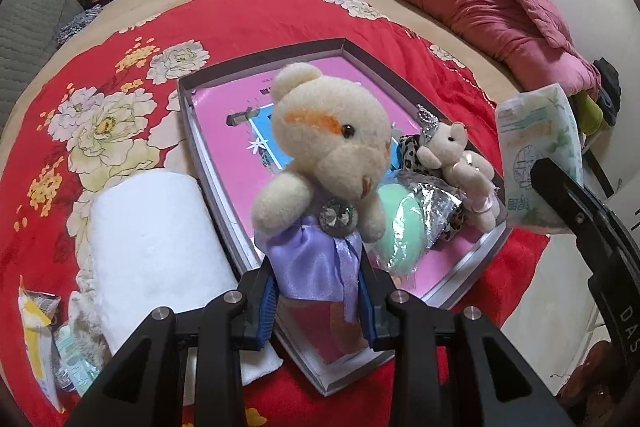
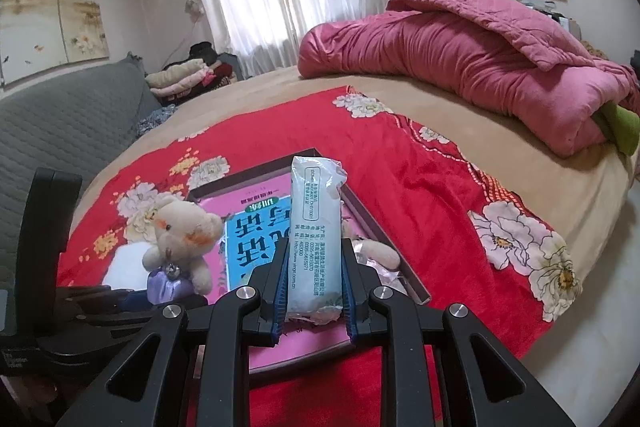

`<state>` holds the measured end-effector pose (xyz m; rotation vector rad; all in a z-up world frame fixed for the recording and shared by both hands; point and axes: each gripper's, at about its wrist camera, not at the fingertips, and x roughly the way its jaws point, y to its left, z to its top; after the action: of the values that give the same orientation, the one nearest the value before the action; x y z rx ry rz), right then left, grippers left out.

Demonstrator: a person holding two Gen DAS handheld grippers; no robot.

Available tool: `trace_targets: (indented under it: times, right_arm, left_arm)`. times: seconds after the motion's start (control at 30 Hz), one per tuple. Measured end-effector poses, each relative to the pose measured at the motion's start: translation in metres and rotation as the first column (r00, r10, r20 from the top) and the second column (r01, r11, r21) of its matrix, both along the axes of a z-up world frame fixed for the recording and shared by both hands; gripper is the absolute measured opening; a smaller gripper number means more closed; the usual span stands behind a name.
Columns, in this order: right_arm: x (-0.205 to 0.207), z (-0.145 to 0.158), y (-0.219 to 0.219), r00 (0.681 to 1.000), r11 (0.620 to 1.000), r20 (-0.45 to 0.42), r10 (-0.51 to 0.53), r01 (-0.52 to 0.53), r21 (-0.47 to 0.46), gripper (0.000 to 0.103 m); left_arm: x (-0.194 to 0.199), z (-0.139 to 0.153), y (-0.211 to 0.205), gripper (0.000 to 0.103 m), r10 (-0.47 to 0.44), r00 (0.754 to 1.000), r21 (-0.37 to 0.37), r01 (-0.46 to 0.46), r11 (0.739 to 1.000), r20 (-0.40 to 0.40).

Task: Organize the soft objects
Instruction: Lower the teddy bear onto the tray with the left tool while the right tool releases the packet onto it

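Left gripper (image 1: 316, 301) clamped on the teddy bear (image 1: 328, 155) by its lilac satin dress; bear upright over the near end of the tray (image 1: 184, 107). Right gripper (image 2: 314, 301) clamped on the tissue pack (image 2: 316, 227), pack standing on end above the tray's near right side.

Inside the tray: small bear (image 1: 460, 163) with leopard scarf at the right side, mint round puff (image 1: 398, 223) in crinkly clear wrap just beside it. Left of the tray: white rolled towel (image 1: 156, 239), touching its wall. More small packets (image 1: 48, 339) near the towel's near end, hard to tell what they are.

Risks: satin is slick and loose, the grip is only on fabric, so the bear could slide out or flop sideways. The tissue pack is soft film and may buckle or topple onto the small bear when set down. Tray is shallow with low rigid walls and sits on the soft red floral blanket (image 1: 240, 19), so a push could tip or shift it.

Textures: plush fuzzy, towel fluffy, tray base glossy pink.
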<state>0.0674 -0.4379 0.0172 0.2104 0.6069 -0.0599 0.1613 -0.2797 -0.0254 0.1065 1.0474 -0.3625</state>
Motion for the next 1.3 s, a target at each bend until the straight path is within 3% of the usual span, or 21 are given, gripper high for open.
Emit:
trace_targets:
  times: [0.53, 0.7, 0.83, 0.97, 1.2, 1.3]
  right_arm:
    - [0.027, -0.025, 0.007, 0.99, 0.998, -0.142, -0.003, -0.006, -0.062, 0.024]
    - [0.035, -0.037, 0.01, 0.982, 0.998, -0.183, 0.041, -0.049, -0.04, 0.031]
    - [0.032, -0.036, 0.009, 0.985, 0.998, -0.164, 0.049, -0.053, -0.02, 0.033]
    - [0.025, -0.033, 0.004, 0.991, 0.999, -0.124, 0.051, -0.048, 0.024, 0.049]
    - [0.017, -0.025, 0.0, 0.996, 0.998, -0.082, 0.041, -0.037, 0.055, 0.052]
    - [0.009, -0.019, -0.004, 0.999, 0.997, -0.041, 0.022, -0.019, 0.072, 0.059]
  left_arm:
    - [0.006, -0.009, -0.007, 0.034, -0.033, 0.999, 0.002, 0.033, 0.999, 0.003]
    - [0.009, -0.011, -0.009, 0.034, -0.045, 0.999, 0.002, 0.045, 0.999, -0.01]
    - [0.014, -0.012, -0.01, 0.034, -0.046, 0.999, 0.001, 0.046, 0.999, -0.024]
    - [0.017, -0.014, -0.011, 0.034, -0.05, 0.998, -0.003, 0.05, 0.999, -0.036]
    - [0.022, -0.016, -0.013, 0.034, -0.051, 0.997, -0.011, 0.051, 0.999, -0.06]
    - [0.024, -0.016, -0.012, 0.035, -0.047, 0.997, -0.017, 0.046, 0.999, -0.069]
